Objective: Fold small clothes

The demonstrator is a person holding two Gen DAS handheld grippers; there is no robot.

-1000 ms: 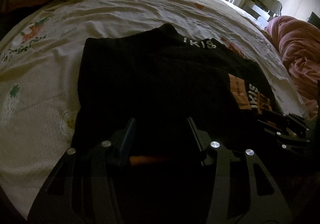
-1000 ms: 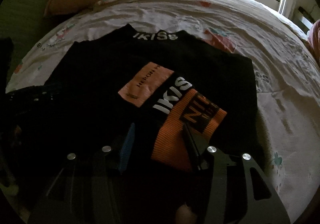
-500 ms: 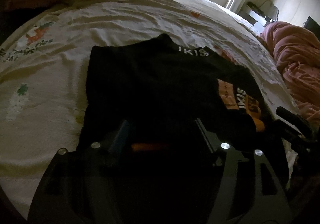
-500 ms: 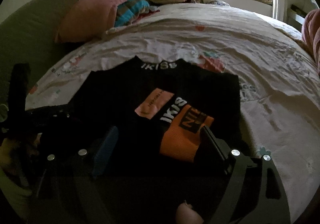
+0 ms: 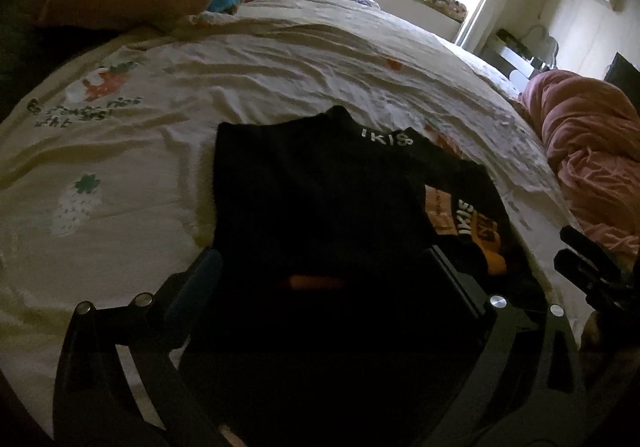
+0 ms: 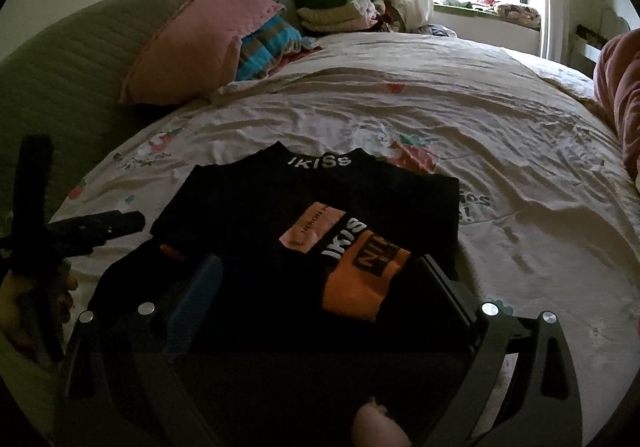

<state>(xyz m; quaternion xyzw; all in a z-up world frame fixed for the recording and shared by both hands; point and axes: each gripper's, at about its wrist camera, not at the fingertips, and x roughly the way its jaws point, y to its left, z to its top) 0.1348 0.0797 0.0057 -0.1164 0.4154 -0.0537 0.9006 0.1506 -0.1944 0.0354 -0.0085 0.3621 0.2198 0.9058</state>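
Black garment [image 6: 304, 215] with orange cuff [image 6: 360, 279] and white lettering, lying folded into a compact rectangle at lower centre of frame on a cream printed bed sheet [image 6: 460, 119]. Left hand-held gripper [image 5: 320, 271] and right hand-held gripper [image 6: 324, 279] both opening wide, poised over the near edge, pressing nothing. Fold apparently done; possibly one more fold or setting aside left. Pink pillow [image 6: 200, 47] at upper left.

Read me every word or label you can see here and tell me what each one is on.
"IKISS": collar of the black garment.
"IKIS": black band above the orange cuff.
"HERON", rest unreadable: pink patch.
Cuff lettering: not fully legible.
Bedsheet print: too blurred.
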